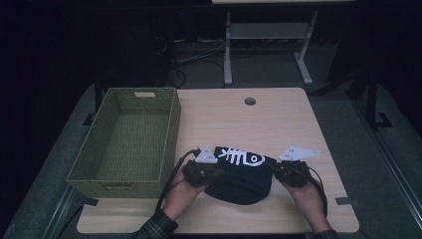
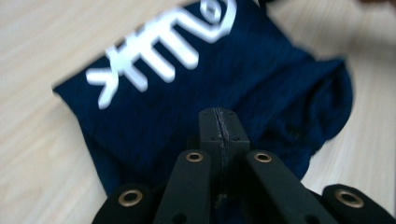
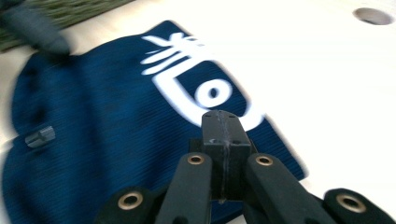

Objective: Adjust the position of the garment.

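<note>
Right of the green woven basket (image 1: 127,137), the folded navy knit cloth with a white fishbone print (image 1: 239,174) lies on the table, flanked by the left gripper (image 1: 215,172) and right gripper (image 1: 275,168), both closed and seemingly empty, likely poised to fold or lift it.

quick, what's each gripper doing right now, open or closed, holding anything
Left gripper: closed, fingers pressed together above the dark blue cloth; no fabric visibly caught.
Right gripper: closed, fingers together over the same cloth; no visible hold.
</note>
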### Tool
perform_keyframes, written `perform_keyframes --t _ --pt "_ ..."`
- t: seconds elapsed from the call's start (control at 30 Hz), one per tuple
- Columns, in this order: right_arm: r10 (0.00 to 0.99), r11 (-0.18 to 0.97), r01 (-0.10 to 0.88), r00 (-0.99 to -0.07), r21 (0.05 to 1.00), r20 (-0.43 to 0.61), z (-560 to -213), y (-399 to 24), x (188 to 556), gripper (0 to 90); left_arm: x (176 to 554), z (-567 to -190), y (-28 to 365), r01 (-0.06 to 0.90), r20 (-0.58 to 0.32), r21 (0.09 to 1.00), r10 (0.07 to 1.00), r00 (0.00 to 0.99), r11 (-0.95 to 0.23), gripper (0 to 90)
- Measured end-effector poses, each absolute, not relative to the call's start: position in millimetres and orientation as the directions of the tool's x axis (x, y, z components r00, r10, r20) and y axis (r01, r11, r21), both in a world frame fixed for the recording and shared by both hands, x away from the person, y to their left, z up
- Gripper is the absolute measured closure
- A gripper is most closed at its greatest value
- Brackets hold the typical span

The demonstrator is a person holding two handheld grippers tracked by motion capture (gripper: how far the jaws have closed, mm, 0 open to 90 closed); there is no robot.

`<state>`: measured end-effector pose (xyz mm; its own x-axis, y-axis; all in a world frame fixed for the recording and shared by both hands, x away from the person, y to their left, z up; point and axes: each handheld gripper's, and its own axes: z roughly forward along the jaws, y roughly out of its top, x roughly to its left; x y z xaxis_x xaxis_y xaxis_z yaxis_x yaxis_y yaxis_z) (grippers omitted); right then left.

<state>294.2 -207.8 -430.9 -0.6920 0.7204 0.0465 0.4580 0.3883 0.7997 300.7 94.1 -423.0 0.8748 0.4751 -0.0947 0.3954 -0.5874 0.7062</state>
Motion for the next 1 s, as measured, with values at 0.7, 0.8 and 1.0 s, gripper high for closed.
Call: perform_keyframes --t 0.7,0.8,1.0 --pt "0.764 0.407 0.596 -0.638 0.693 0.100 -465.1 -213.0 334.0 90.0 326.3 -451.3 96.0 0.433 -0.029 0.621 0.533 0.846 -0.654 90.0" --pt "0.757 0.412 0.587 -0.646 0.697 0.095 -465.3 -214.1 328.8 90.0 329.8 -451.9 98.2 0.446 -0.040 0.626 0.545 0.838 -0.640 90.0" --pt "0.755 0.408 0.575 -0.650 0.709 0.093 -462.6 -216.0 319.7 89.5 329.7 -450.1 99.8 0.460 -0.061 0.632 0.552 0.832 -0.624 90.0"
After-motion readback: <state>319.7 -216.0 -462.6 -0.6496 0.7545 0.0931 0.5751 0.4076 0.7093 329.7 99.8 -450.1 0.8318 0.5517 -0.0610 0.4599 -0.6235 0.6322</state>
